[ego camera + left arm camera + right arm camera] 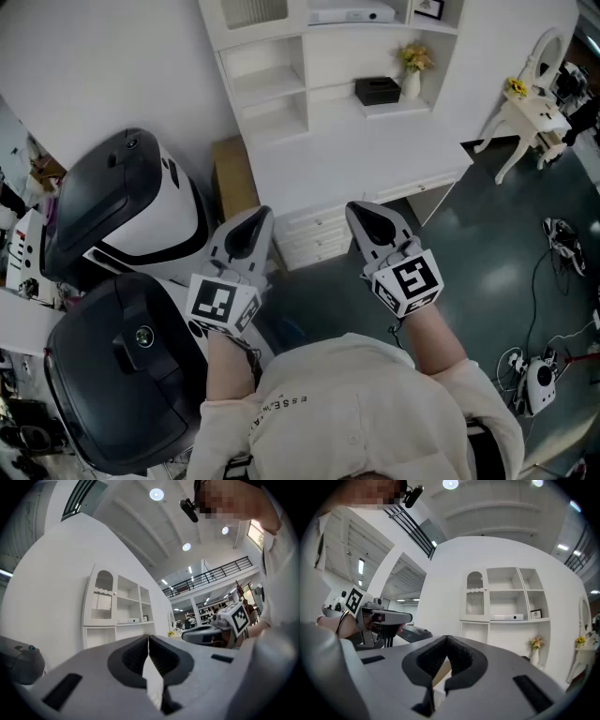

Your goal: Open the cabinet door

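Left gripper (257, 217): held level, jaws pressed fully together, nothing caught between them.
Right gripper (362, 210): also levelled at the shelves, tips closed on each other, nothing held.
Cabinet door (474, 594): set in the top left bay of the white shelf unit (375, 159), shut, well apart from both grippers and not yet reached.
Risk, handle: a small knob seems to be fixed at the door's right edge; it is likely to be missed or knocked if the jaws are not parted first.
Risk, swing: the hinges could be strained if the door is pulled off its arc.
Risk, clutter: the vase of flowers (412, 67) and black box (377, 90) on a lower shelf could be brushed during a reach.
Materials: the door is arched on top, filled with fine upright slats and painted smooth white; the jaw pads are dark and ridged.
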### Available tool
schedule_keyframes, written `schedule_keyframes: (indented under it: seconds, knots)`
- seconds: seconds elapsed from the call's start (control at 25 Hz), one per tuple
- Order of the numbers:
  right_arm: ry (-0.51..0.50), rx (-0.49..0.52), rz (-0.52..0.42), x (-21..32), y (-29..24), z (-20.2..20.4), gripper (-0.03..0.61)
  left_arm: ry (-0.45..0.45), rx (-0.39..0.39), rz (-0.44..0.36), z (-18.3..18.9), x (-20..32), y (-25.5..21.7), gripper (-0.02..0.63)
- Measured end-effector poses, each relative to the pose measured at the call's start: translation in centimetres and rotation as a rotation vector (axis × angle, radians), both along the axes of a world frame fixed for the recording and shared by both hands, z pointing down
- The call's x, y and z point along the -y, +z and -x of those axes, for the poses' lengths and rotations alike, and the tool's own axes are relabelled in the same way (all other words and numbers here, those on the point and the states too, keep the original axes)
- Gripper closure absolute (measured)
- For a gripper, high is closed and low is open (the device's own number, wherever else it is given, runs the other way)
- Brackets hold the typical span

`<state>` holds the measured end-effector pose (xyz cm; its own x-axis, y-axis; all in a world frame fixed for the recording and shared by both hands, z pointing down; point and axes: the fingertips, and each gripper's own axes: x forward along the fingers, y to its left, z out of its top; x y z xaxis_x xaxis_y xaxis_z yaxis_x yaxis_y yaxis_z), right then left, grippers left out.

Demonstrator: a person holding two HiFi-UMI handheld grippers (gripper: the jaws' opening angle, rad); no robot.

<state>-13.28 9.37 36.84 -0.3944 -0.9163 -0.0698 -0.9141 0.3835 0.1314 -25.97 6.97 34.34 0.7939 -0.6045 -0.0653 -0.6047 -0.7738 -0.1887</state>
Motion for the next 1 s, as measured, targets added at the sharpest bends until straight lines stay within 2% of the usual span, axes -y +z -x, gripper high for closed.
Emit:
schedule_keyframes:
  seconds: [0.4,0.64,0.68,0.72,0.8,0.84,1.0]
  knots:
    - [0.001,0.01,0.002,0.0,-0.3,0.5,0.563,0.014,-0.019,0.006,0.3,0.1,-0.3,0.609]
    - [0.028,0.049,-0.001,0.5,-0.1,0.8,0.563,0.035,-0.043,0.034,0.8,0.8,0.5,0.609]
    - [0.03,0.052,0.0,0.6,-0.1,0.8,0.563,0.026,-0.047,0.033,0.8,1.2,0.4,0.599]
    - [0.033,0.052,0.002,0.8,0.0,0.8,0.563,0.013,-0.047,0.026,0.8,1.6,0.3,0.561]
    - [0.045,0.05,0.006,1.2,0.2,0.7,0.563,-0.006,-0.036,0.011,0.9,2.6,0.0,0.438]
    - [0.052,0.049,0.009,1.5,0.3,0.6,0.563,-0.011,-0.032,0.007,1.0,3.1,0.0,0.414]
    - [0.055,0.04,0.019,2.8,0.5,0.1,0.563,-0.019,-0.024,0.0,1.0,4.9,-0.1,0.411]
